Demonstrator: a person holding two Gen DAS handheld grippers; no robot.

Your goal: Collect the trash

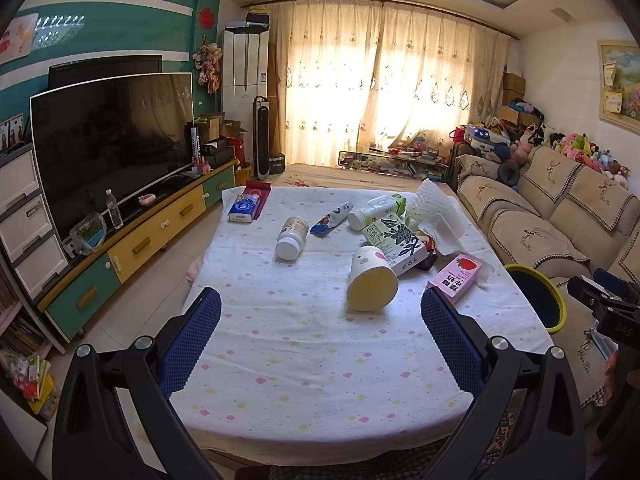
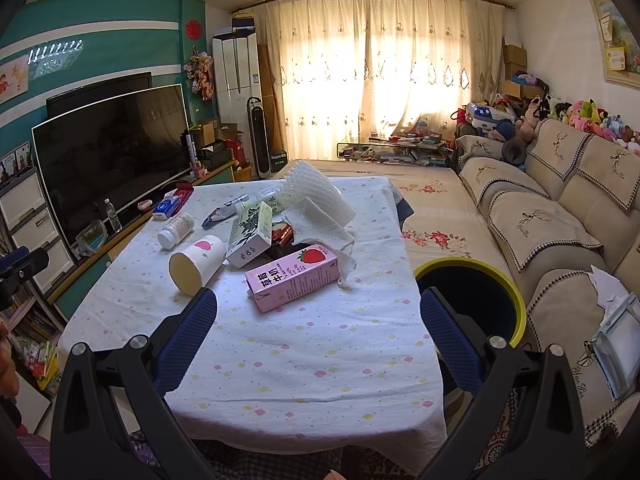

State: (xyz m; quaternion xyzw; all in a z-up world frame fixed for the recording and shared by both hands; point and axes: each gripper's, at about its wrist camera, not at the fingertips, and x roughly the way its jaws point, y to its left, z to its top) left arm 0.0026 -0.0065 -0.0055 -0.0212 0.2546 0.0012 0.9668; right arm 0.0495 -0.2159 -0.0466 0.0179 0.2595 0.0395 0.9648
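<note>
Hovering wide-jawed over bare near tablecloth [image 1: 320,380]: left gripper [image 1: 320,332], right gripper [image 2: 318,332].

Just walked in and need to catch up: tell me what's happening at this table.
A person holds two grippers over a table covered by a dotted white cloth, about to collect trash. Both the left hand-held gripper and the right hand-held gripper are open and empty. The pink strawberry milk carton, white paper cup lying on its side and white plastic bottle lie untouched. The yellow-rimmed dark bin stands beside the table.
</note>
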